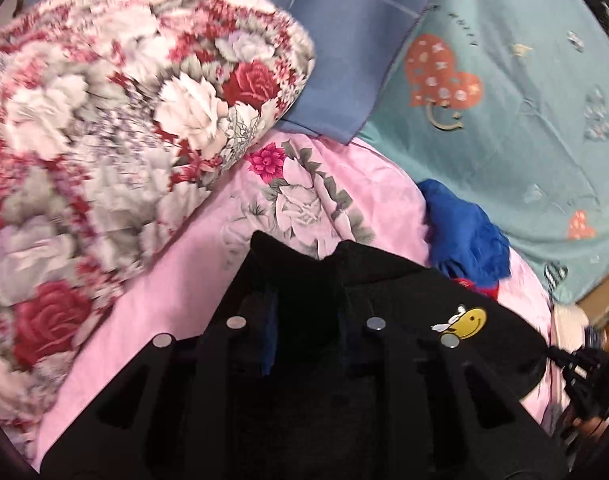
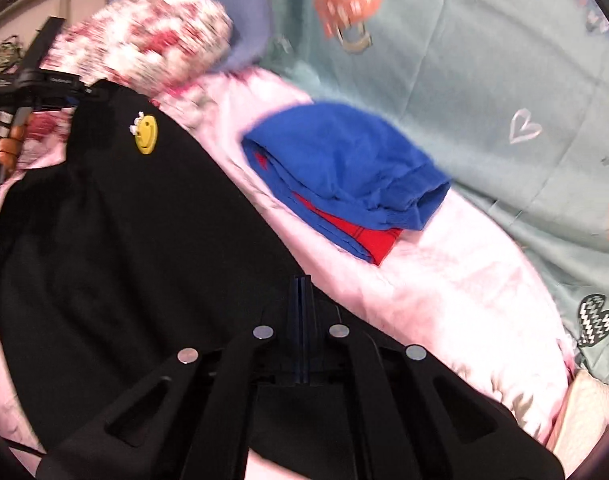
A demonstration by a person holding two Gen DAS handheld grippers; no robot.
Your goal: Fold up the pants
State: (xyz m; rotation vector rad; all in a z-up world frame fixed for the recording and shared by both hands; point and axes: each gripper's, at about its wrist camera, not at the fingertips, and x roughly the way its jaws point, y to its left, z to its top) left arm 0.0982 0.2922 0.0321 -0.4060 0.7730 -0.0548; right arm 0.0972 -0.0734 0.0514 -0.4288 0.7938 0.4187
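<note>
The left tongs [image 1: 304,248] sit at the left edge of the black pants [image 2: 116,232], their jaws narrow with black cloth bunched between the fingertips, so they appear to be pinching a corner of the garment; the dark fabric against dark fingers makes the exact bite hard to read. The pants lie spread across the pink floral bedsheet [image 1: 184,280], a yellow smiley patch [image 2: 145,134] marking the end near the left tongs. To fold well from here, both corners should rise together and stay level, keeping the held edge taut so the cloth doubles over without a sag in the middle. Further right, the right tongs [image 2: 302,284] are fully closed over the pants' near edge, pads pressed together; whether cloth is caught between them cannot be told. Just beyond lies a blue and red garment [image 2: 344,176] on the sheet, near but apart from the pants, so the fold should land short of it.
</note>
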